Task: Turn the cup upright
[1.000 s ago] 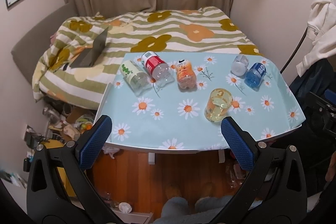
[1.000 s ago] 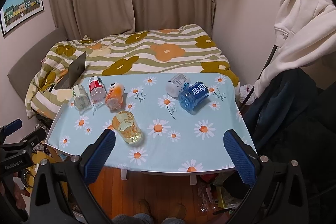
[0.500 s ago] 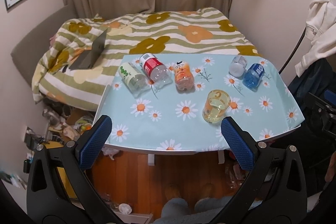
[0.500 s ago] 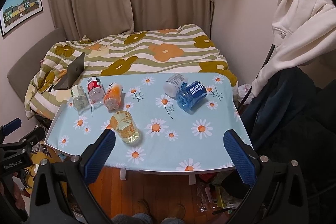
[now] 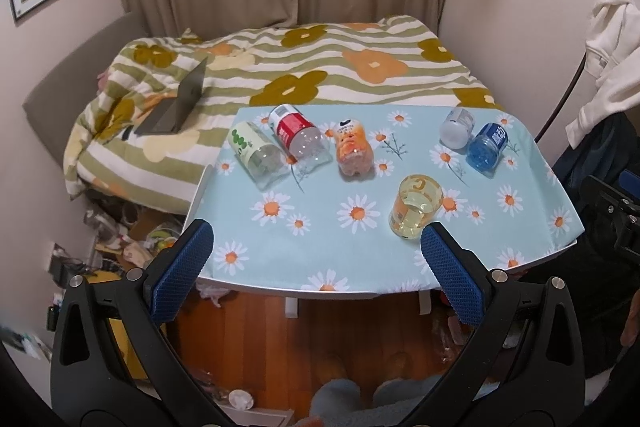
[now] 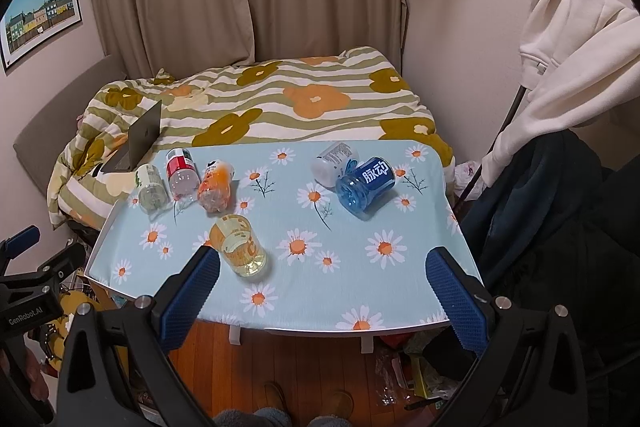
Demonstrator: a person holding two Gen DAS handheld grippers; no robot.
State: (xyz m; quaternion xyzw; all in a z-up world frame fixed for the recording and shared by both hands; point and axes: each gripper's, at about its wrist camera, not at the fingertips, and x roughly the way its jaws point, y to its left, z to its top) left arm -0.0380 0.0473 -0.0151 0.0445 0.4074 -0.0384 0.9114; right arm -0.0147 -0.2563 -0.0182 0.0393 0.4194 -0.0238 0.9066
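Five bottles lay on their sides toward the table's (image 5: pixel 400 291) far edge: three at the far left corner — green-label (image 5: pixel 256 155), red-label (image 5: pixel 298 138), orange (image 5: pixel 354 153) — and two at the far right, white (image 6: pixel 334 165) and blue (image 6: pixel 365 185), the blue one printed "脉动". One yellowish cup (image 5: pixel 416 211), marked "C", stood nearer the front edge. Left gripper (image 5: pixel 316 267) and right gripper (image 6: pixel 322 291) hung wide open, empty. The other gripper's body read "GenRobot.AI".
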